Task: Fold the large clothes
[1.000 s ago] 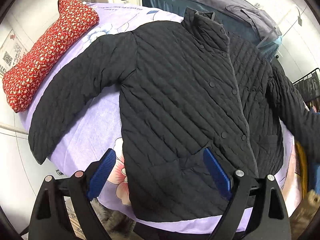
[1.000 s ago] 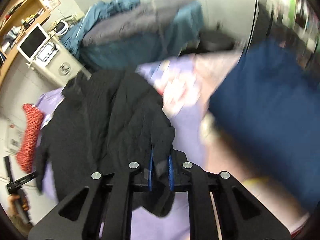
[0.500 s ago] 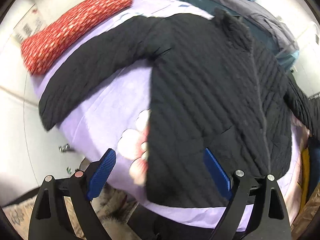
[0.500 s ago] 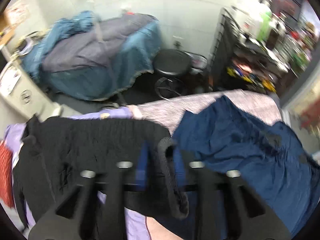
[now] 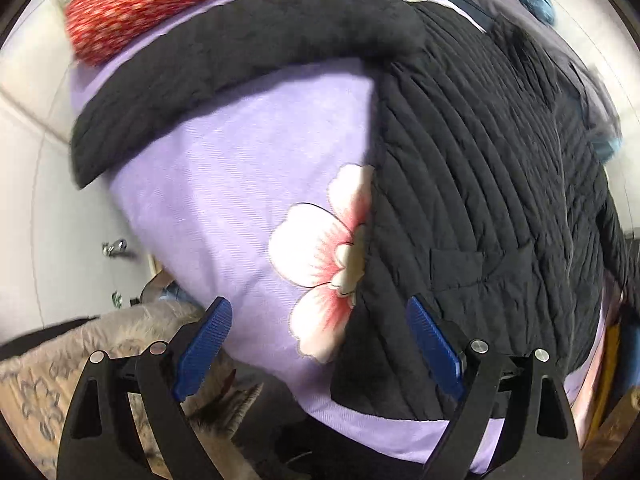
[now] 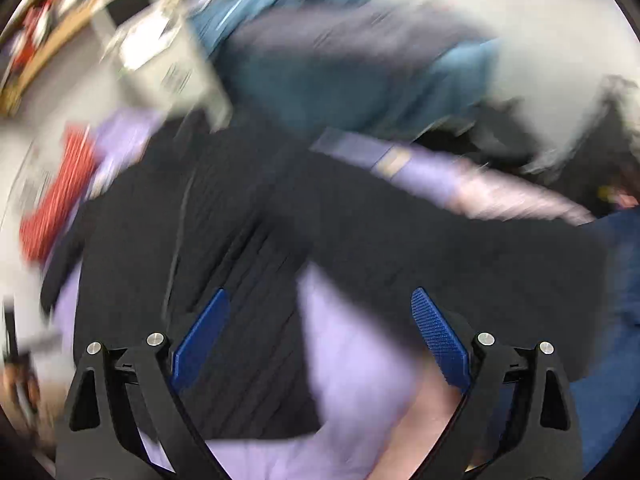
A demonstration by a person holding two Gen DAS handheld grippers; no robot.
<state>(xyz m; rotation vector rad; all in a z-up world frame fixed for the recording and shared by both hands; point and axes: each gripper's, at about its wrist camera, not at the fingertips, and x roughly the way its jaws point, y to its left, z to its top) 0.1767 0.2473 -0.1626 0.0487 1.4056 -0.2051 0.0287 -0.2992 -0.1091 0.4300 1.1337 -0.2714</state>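
Where labels might show, blur, black jacket (image 5: 480, 184) unmarked

A lilac flowered bedsheet (image 5: 224, 184) carries the black quilted jacket (image 5: 480, 168) and red cushion (image 5: 160, 4).

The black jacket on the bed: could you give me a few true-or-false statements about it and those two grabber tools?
1. The black jacket lies spread on a purple sheet. True.
2. The left gripper is clamped on a sleeve. False: it is open, with nothing pinched.
3. A red pillow lies beyond the sleeve. True.
4. The right gripper grips the jacket. False: its jaws are opening, with nothing pinched between them.
5. The sheet is plain. False: it bears a pink-and-white flower.
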